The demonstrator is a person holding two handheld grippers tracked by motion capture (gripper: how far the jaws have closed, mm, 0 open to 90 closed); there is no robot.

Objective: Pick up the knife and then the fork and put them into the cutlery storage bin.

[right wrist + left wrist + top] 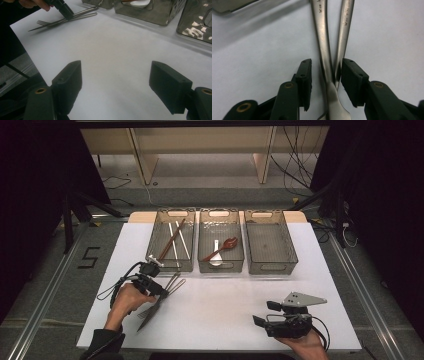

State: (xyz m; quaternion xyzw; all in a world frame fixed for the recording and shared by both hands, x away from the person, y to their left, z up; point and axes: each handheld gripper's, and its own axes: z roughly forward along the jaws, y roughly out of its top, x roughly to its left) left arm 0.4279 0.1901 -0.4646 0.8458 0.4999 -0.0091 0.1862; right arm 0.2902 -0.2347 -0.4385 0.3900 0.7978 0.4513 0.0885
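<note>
Fork handles [332,50] sit between the left claw [325,82], its pads not yet pinching.

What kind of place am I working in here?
Probably a lab recording station, not a kitchen: a white table on a taped floor, three clear sorting bins for cutlery, loose cables and bare shelving behind.

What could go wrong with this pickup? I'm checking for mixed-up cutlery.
The left gripper straddles two metal handles at once; one pad touches, the other stands apart. It could lift both pieces, or pinch one and let the other slide off. A knife lies right beside the forks, so it may get nudged. The right gripper rests open, too far to steady anything.
</note>
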